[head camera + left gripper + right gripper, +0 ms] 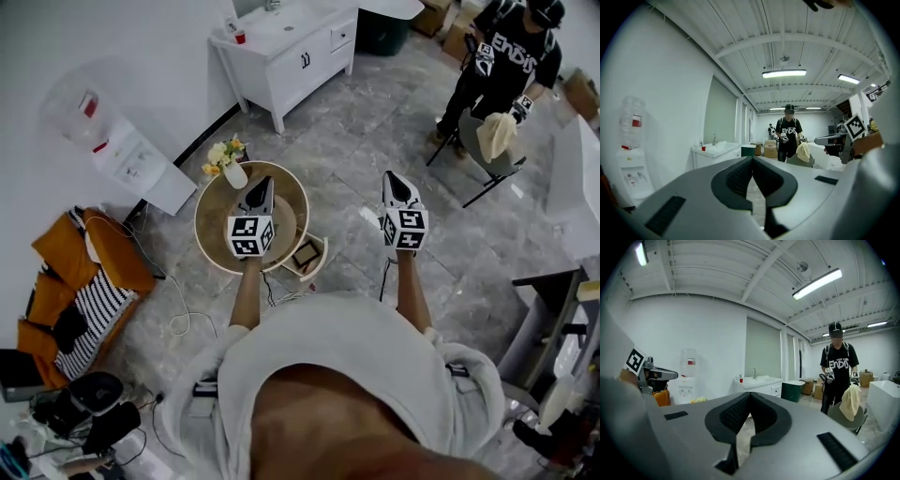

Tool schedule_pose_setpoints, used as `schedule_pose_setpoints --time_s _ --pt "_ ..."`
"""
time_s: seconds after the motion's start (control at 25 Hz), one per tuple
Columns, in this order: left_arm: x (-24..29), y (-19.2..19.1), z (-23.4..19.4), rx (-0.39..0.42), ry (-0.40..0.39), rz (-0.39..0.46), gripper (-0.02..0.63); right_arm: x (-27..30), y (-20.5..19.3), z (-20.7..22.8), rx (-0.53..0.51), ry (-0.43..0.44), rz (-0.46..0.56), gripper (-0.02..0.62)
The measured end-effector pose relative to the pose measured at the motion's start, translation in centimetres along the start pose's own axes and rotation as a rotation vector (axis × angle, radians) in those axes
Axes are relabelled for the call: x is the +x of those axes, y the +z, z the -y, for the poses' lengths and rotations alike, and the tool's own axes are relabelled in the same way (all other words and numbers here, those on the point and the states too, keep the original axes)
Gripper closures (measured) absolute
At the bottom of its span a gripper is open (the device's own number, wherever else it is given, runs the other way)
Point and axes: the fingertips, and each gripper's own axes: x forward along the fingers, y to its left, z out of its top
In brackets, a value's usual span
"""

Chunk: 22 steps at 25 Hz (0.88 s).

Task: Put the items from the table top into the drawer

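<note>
Head view shows the person looking steeply down over a round worktop (204, 223), the one fixed mark here. The left gripper (262, 185) hangs over the middle of that worktop. Its fingers (740, 176) are clenched tip to tip with nothing between them (the left gripper view shows only floor through the gap behind the tips). The right gripper (393, 180) is off to the right of the worktop, over bare floor. Its fingers (737, 413) are likewise pressed together and empty.

A vase of flowers (228, 161) stands at the far left edge of the worktop, clear of both grippers. A drawer (318, 266) stands pulled out at the worktop's near right side, with a small dark square thing lying in it (what it is cannot be told).

Beyond the worktop, against the wall, stands a white sink cabinet (286, 54). A water dispenser (127, 155) is to the worktop's far left. Well to its far right a second person (506, 61) stands beside a chair (487, 164).
</note>
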Motion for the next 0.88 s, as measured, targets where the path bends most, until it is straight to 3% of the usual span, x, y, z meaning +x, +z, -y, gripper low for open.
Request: schedule_pose_setpoints --time_s 0.88 --pt "-1.0 1.1 1.7 0.020 -0.002 0.016 0.591 -2.1 1.1 0.1 -0.015 -0.009 0.026 0.572"
